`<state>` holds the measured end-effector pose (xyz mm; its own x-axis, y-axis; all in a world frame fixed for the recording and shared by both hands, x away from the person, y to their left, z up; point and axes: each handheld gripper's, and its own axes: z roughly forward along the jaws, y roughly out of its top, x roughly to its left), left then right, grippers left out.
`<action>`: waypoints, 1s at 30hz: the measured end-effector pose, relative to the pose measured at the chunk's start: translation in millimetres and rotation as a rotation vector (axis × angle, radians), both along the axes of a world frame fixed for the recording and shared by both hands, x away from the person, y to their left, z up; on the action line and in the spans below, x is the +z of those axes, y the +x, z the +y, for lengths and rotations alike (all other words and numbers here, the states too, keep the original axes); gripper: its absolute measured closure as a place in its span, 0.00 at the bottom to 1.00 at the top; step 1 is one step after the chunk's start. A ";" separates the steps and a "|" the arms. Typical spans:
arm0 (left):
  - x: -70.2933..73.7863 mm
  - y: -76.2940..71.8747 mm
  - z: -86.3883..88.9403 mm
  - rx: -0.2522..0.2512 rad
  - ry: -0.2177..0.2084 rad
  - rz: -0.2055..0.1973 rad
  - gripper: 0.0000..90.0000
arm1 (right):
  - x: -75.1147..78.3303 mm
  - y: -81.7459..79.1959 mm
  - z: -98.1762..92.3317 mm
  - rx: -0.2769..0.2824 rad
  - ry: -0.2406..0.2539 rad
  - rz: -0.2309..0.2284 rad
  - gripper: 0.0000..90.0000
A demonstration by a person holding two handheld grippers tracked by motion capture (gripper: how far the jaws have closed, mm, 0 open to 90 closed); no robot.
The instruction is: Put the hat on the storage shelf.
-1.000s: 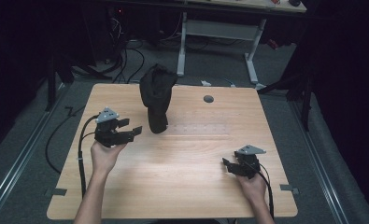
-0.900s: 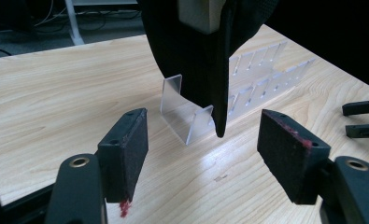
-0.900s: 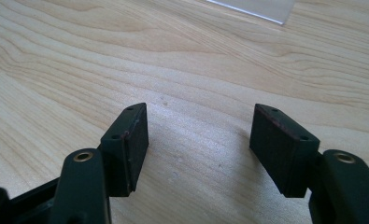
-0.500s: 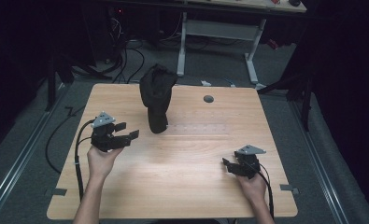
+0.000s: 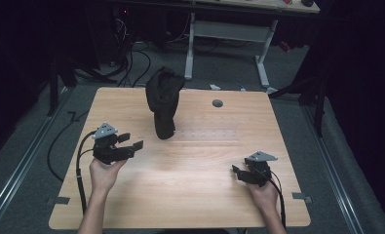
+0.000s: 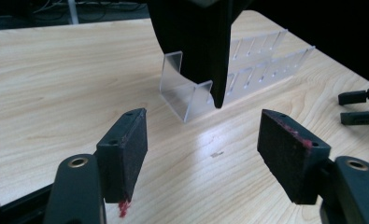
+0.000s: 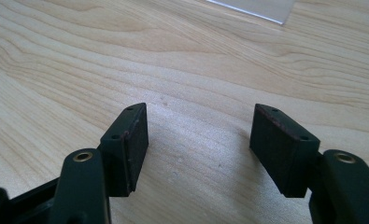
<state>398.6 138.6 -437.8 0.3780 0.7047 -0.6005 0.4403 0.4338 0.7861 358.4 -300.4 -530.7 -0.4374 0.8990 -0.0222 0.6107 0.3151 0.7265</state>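
Overhead, your black cloth (image 5: 163, 101) at upper centre drapes something whose form cannot be made out. Your left gripper view exposes a clear plastic rack (image 6: 229, 74) under that cloth, its far end cut off. Your left gripper (image 5: 131, 142) stands open and empty, near the cloth. Your right gripper (image 7: 198, 140) stands open over bare table (image 5: 200, 195).

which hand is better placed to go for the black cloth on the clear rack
Left. The left tongs stand open just beside the black cloth, and their own view looks straight at it draped over the clear rack. The right tongs, also open, sit at the near right edge, pointing at bare table.
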 end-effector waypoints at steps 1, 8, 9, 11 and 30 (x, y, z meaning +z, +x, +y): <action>-1.2 -1.0 0.0 0.002 0.002 0.001 0.37 | 0.0 -0.1 0.1 0.000 0.001 0.000 0.41; -8.7 -5.4 2.1 0.013 0.006 0.014 0.37 | 0.0 0.0 0.0 -0.001 0.000 0.000 0.41; -9.2 -5.9 2.2 0.014 0.000 0.016 0.37 | 0.0 -0.1 0.1 -0.002 0.000 0.001 0.41; -11.2 -7.2 2.4 0.015 0.000 0.016 0.37 | 0.0 0.0 0.0 -0.001 0.000 0.000 0.41; -39.0 -14.7 -2.8 0.022 0.026 0.060 0.37 | 0.0 -0.1 0.1 -0.002 -0.001 0.000 0.41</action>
